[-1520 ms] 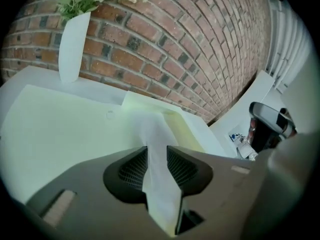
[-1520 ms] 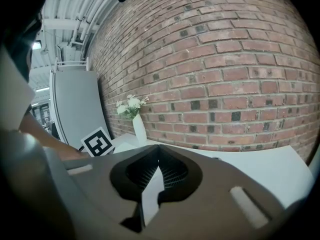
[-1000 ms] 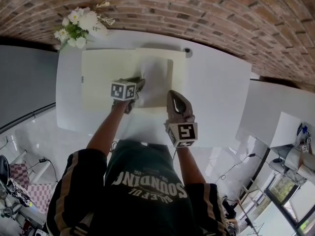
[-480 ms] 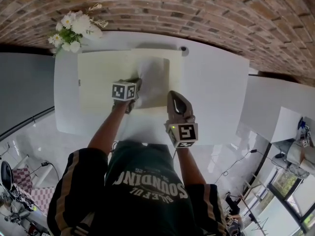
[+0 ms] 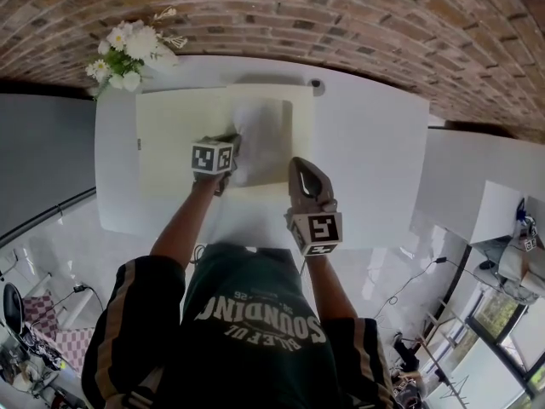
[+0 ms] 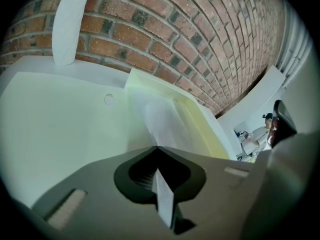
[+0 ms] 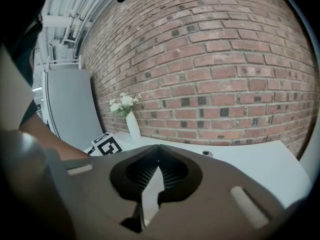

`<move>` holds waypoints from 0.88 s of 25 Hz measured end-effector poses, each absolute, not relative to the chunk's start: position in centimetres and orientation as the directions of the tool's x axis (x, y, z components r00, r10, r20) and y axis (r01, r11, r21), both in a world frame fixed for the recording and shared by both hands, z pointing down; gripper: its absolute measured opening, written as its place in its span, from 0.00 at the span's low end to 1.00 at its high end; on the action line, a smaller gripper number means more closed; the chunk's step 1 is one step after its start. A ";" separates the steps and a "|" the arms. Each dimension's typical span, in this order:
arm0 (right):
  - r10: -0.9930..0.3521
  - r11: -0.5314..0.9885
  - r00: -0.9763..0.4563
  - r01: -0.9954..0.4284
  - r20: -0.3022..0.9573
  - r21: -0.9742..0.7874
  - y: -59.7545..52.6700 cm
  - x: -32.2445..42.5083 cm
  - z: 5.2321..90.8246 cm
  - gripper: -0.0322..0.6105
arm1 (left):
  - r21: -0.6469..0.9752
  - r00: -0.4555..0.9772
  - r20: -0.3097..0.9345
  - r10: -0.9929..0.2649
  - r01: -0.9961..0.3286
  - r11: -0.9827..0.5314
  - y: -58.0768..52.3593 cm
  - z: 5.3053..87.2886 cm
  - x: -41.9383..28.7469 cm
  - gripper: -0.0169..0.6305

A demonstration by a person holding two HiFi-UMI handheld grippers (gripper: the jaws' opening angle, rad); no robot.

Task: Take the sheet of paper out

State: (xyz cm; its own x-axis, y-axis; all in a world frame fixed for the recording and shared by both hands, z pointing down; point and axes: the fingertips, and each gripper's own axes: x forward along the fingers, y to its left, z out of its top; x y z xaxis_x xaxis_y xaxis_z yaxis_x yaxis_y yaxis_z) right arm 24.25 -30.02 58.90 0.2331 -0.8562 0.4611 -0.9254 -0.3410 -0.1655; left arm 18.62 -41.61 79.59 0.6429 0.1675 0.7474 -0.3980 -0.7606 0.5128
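We see a brick wall [image 5: 341,24] running behind a white table [image 5: 375,160], which fills most of the head view. On the table lies a pale yellow folder [image 5: 179,135], opened flat, its right-hand half forming a shallow pocket. The sheet of paper [image 5: 266,139] rests in that pocket, white against the yellow, and its near left edge is drawn up off the folder into a soft ridge. The left gripper [image 6: 156,148] has that edge: its jaws are closing to a tight pinch on the paper, tips together with the sheet caught between them. The right gripper [image 7: 159,147] hangs above the table's near edge, just right of the folder, its jaws together with nothing in them. White flowers [image 5: 136,45] stand at the table's far left corner. A small dark round thing [image 5: 317,83] sits near the far edge.
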 end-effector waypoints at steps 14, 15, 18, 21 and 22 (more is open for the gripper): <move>-0.871 -0.325 0.230 -0.933 0.434 -0.158 -30.3 22.7 57.4 0.04 | 0.479 0.641 0.758 0.125 -0.416 -0.773 -44.1 78.2 15.5 0.04; -0.872 -0.323 0.230 -0.933 0.431 -0.157 -30.3 22.6 57.2 0.04 | 0.474 0.640 0.759 0.120 -0.416 -0.776 -44.2 78.1 15.2 0.04; -0.875 -0.320 0.230 -0.935 0.425 -0.152 -30.3 22.2 56.9 0.04 | 0.453 0.637 0.764 0.103 -0.415 -0.789 -44.7 77.9 14.5 0.04; -0.878 -0.319 0.233 -0.936 0.418 -0.150 -30.3 21.8 56.6 0.04 | 0.436 0.637 0.766 0.086 -0.417 -0.798 -45.2 77.6 13.7 0.04; -0.879 -0.319 0.233 -0.936 0.416 -0.149 -30.3 21.7 56.4 0.04 | 0.430 0.637 0.767 0.079 -0.418 -0.800 -45.5 77.5 13.4 0.04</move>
State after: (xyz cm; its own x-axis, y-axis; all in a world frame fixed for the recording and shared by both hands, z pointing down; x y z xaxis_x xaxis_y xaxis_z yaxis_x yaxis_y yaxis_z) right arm 21.67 -30.31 56.45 0.2329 -0.8790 0.4160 -0.9360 -0.3187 -0.1494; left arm 13.37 -45.45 77.47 0.6369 0.0790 0.7669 -0.4182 -0.8002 0.4298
